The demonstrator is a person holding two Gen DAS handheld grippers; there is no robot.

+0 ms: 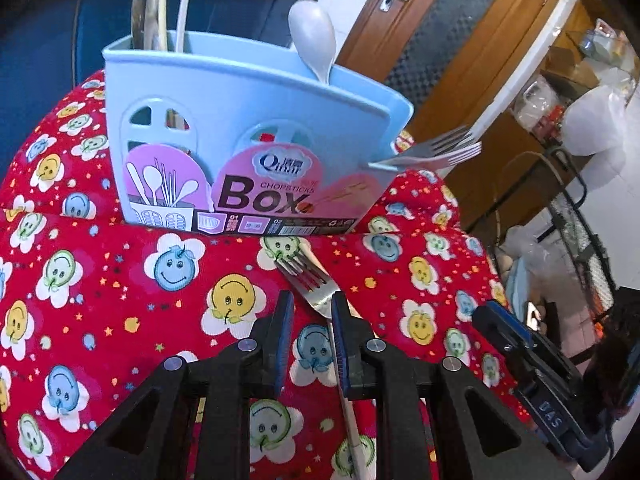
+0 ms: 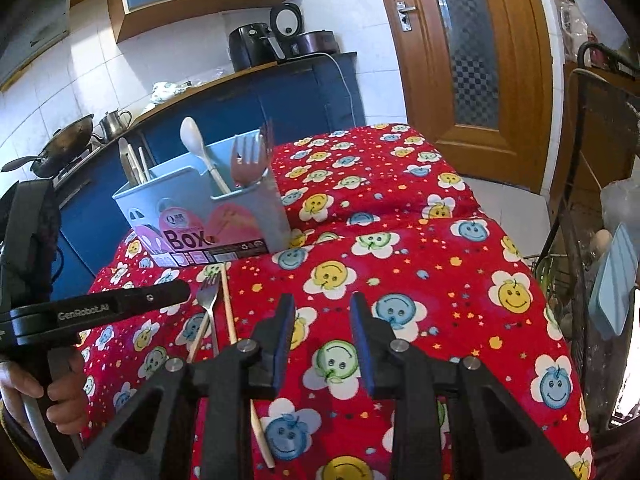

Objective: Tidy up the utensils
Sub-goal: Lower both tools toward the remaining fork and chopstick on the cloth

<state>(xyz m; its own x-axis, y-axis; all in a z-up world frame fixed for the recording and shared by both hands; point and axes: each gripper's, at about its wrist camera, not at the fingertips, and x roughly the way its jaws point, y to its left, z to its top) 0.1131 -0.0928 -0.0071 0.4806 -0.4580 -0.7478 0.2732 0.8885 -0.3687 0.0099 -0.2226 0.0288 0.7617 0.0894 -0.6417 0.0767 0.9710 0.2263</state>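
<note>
Red smiley-flower tablecloth (image 1: 120,280) under everything. Blue chopsticks box (image 1: 240,120) upright at its far side: white spoon (image 1: 314,36) in it, forks (image 1: 444,150) in the end compartment. Steel fork (image 1: 308,280) lies flat before the box, a wooden chopstick (image 2: 228,304) just beside it. My left gripper (image 1: 310,336): jaws narrow, fork's neck between them, grip unclear. Right gripper (image 2: 322,340): narrow, empty.

The fork (image 1: 308,280) handle and chopstick (image 2: 232,312) pass hidden under gripper bodies.
</note>
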